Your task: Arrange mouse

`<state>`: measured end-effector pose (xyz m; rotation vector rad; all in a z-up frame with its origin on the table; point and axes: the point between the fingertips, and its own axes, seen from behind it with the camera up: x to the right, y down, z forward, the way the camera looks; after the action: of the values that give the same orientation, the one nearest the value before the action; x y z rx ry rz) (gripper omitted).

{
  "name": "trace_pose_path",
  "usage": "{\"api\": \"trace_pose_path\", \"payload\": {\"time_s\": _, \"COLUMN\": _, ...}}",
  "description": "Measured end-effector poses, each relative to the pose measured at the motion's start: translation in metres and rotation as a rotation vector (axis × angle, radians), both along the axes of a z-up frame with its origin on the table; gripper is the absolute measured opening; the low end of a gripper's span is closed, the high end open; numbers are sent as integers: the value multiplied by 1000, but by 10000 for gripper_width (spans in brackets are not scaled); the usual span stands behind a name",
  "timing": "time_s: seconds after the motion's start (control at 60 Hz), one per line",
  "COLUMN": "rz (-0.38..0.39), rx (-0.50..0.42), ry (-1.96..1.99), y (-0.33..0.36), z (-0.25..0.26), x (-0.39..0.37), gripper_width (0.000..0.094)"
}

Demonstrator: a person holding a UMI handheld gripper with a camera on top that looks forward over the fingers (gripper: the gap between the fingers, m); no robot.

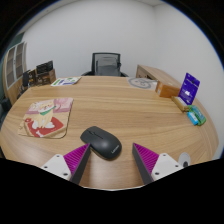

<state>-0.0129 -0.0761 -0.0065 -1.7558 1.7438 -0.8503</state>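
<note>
gripper (109, 164) seen from its own camera, two fingers poking up at the bottom of the view. fingers spread wide apart, jaws open, nothing clamped. left finger (74, 158) shows its magenta pad on the inner face, right finger (150, 158) same, pads facing each other across the gap. white finger bodies outside the pads. both tips level, held low, pointing forward. no hand or sleeve visible.
</note>
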Motion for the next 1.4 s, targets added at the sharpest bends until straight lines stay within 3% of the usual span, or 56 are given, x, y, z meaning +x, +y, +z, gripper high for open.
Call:
{"api": "trace_pose_path", "payload": {"time_s": 0.767, "rz": -57, "rx": 2, "ry": 0, "y": -14, "z": -10, "x": 83, "gripper_width": 847}}
{"api": "trace_pose_path", "payload": {"time_s": 0.9, "rz": -34, "rx": 12, "ry": 9, "y": -5, "z": -12, "x": 89, "gripper_width": 714}}
{"api": "trace_pose_path", "payload": {"time_s": 1.017, "rz": -24, "rx": 41, "ry": 16, "y": 2, "z": -14, "x": 89, "gripper_width": 521}}
{"api": "trace_pose_path", "payload": {"time_s": 1.133, "rz": -40, "rx": 34, "ry": 16, "y": 1, "z": -15, "x": 88, "gripper_width": 486}}
{"api": "trace_pose_path", "payload": {"time_s": 1.3, "rz": -54, "rx": 50, "ry": 16, "y": -1, "z": -12, "x": 88, "gripper_width": 333}}
{"api": "trace_pose_path", "payload": {"time_s": 1.4, "rz": -58, "rx": 35, "ry": 19, "y": -2, "z": -12, "x": 86, "gripper_width": 314}}
